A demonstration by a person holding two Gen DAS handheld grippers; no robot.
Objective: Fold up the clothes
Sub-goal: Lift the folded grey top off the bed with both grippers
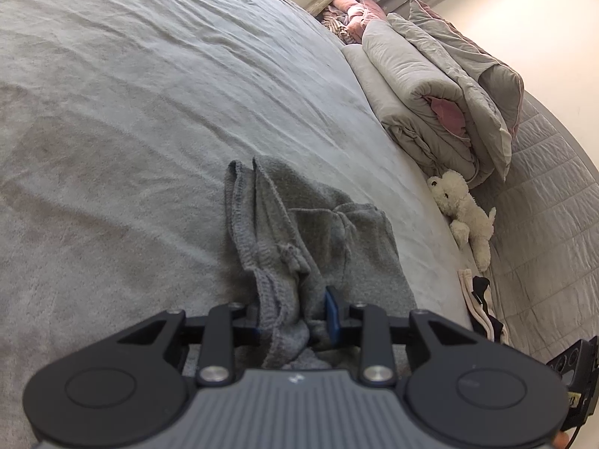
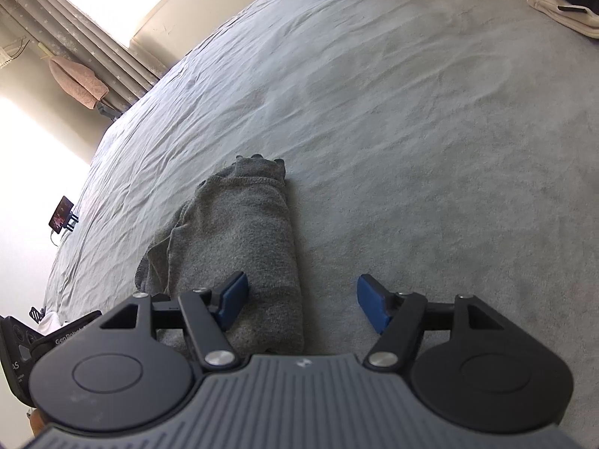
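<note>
grey knit garment [image 1: 299, 247] lies bunched on the bed [image 1: 149, 112], at 6 o'clock in both wrist views, partly doubled over. left gripper [image 1: 295, 321] is pressed together on a gathered ribbed edge of it; several layers look caught between the pads. right gripper [image 2: 303, 307] is spread wide, its left pad [image 2: 234, 299] resting on the garment's near end, its right pad over bare sheet, nothing pinched. in the right view the garment reads as a long roll running toward 12 o'clock. risks, judged: a thick multi-layer pinch may shed the inner layers when lifted, so the fold drags skew; the loose knit could snag on a pad edge; pulling with one gripper only may unroll the doubled part. cream-and-black folded item [image 2: 561, 0] sits at 1 o'clock, well apart, no interference expected.
</note>
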